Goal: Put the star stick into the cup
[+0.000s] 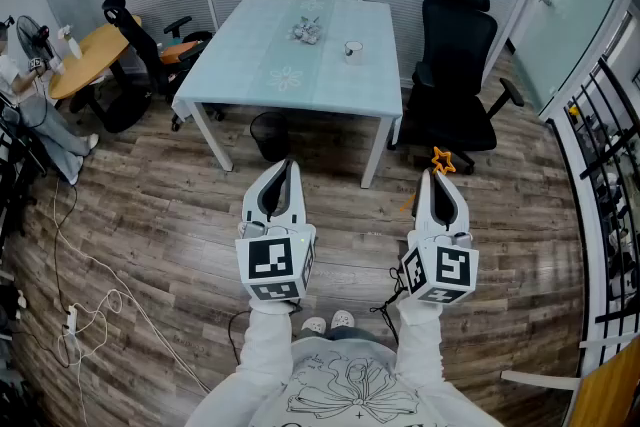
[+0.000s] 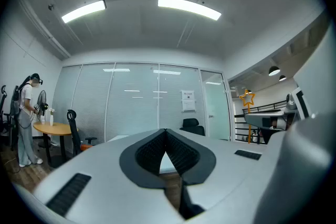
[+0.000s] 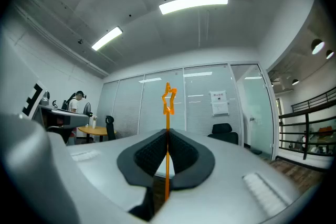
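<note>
An orange star stick [image 3: 168, 100] stands upright between the jaws of my right gripper [image 3: 168, 132], which is shut on its shaft. In the head view the star [image 1: 443, 159] pokes out past the right gripper [image 1: 436, 177], held over the wooden floor well short of the table. A small white cup [image 1: 353, 49] stands on the pale blue table [image 1: 270, 75], near its far right part. My left gripper [image 1: 288, 165] is level with the right one, its jaws shut [image 2: 166, 132] with nothing between them. From the left gripper view the star [image 2: 247, 97] shows at the right.
A grey crumpled object [image 1: 307, 31] lies on the table left of the cup. A black office chair [image 1: 455, 65] stands right of the table, a dark bin [image 1: 268, 133] under it. Another chair [image 1: 140, 40], a round wooden table [image 1: 90, 55], floor cables [image 1: 90, 310] and a person [image 2: 25, 118] are at left.
</note>
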Demonstrator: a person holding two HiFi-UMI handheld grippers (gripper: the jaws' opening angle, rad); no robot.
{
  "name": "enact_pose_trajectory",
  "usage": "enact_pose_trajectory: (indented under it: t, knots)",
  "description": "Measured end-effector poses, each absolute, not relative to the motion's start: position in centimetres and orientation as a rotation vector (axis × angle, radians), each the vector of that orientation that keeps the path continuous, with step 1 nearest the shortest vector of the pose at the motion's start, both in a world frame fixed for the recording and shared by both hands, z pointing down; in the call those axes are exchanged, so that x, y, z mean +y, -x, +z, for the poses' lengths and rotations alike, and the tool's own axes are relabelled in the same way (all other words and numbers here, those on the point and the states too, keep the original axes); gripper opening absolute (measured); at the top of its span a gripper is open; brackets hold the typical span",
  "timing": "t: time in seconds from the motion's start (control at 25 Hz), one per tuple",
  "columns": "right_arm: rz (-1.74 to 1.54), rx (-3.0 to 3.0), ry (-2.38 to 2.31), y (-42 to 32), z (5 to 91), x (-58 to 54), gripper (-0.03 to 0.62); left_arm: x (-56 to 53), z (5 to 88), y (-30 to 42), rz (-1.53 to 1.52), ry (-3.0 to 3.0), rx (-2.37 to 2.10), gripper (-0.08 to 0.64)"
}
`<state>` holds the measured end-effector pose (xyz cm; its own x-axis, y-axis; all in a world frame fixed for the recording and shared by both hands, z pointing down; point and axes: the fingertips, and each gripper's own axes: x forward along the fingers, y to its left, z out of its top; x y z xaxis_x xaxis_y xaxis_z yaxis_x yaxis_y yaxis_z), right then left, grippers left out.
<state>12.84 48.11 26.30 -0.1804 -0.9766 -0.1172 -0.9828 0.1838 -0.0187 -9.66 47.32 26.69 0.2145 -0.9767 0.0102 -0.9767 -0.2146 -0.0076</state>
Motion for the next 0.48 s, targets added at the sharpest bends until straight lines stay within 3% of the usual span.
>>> enact_pose_trajectory:
  t: [0.48]
  knots:
    - [0.094, 2.337, 1.920, -13.27, 26.66, 47.72, 0.012, 46.93, 26.42, 8.76, 0.021, -2.474, -1.976, 0.006]
